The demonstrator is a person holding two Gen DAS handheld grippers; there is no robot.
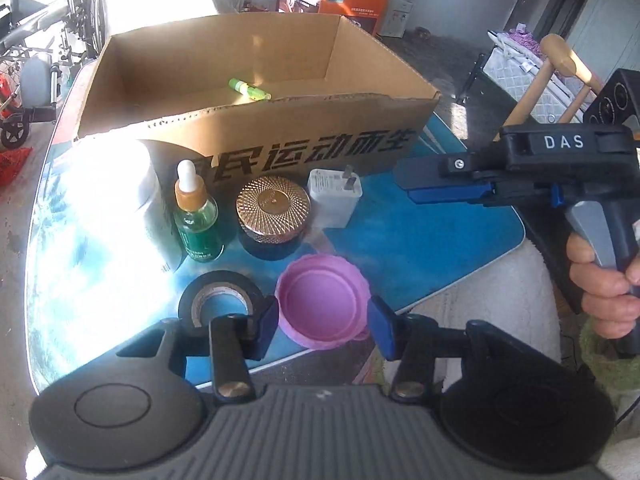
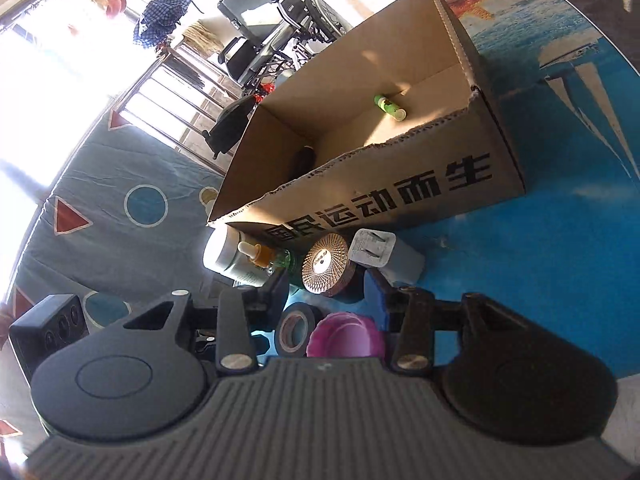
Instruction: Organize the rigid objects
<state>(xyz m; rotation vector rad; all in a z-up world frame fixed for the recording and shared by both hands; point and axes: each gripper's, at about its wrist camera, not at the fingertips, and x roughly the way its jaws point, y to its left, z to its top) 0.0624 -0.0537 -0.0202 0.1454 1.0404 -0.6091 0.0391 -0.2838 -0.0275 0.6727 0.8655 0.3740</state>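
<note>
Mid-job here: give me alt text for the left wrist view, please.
Open left gripper hovers around a pink lid on the blue table, not gripping. Behind: tape roll, dropper bottle, jar, charger, cardboard box.

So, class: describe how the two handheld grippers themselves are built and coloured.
The right gripper has a black body with white DAS lettering, blue finger pads and a grey trigger handle gripped by a bare hand. The left gripper shows a grey ribbed base, two round black housings, brass-coloured pivot screws and black fingers with blue pads. No sleeves or cables are clearly visible.
</note>
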